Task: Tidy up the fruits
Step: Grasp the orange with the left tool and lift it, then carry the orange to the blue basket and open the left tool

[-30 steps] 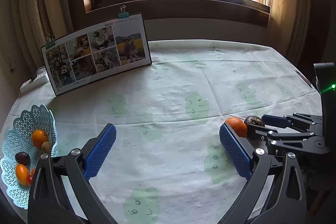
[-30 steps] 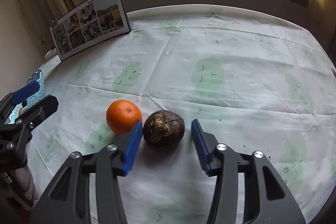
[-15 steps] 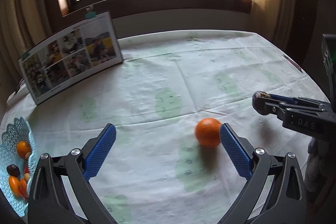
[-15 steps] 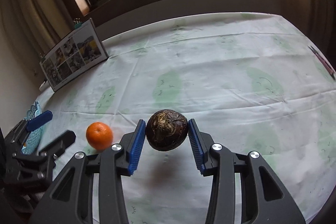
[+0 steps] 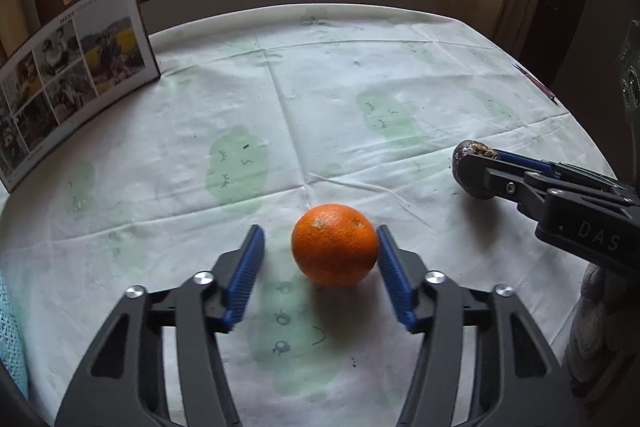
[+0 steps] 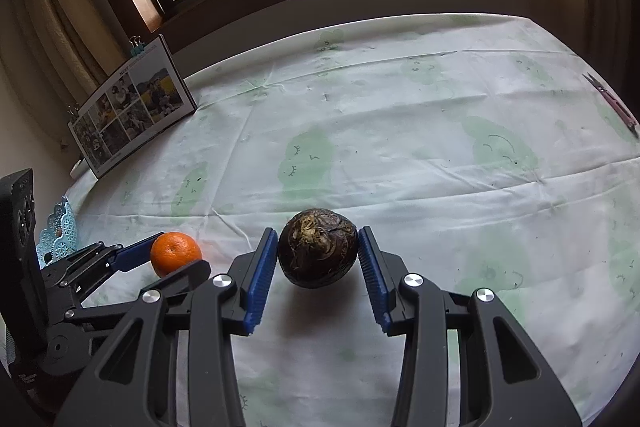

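Two fruits are being handled at once. The orange (image 5: 335, 245) sits on the table (image 5: 360, 75) between the jaws of the left gripper (image 5: 320, 269); the right-hand pad is touching or nearly touching its skin, while a clear gap is left at the left-hand pad, so the jaws are narrowed but not yet closed on it. Being round, the orange offers no long axis to be matched. The dark wrinkled fruit (image 6: 317, 247) is clamped in the right gripper (image 6: 318, 265) and appears to be lifted clear, judged by the shadow beneath it. The blue basket (image 6: 60, 233) is seen at the table's left edge, nearer the left gripper, with open cloth between. The photo board (image 5: 72, 67) stands well back, and the small pink tool (image 6: 610, 103) lies far to the right
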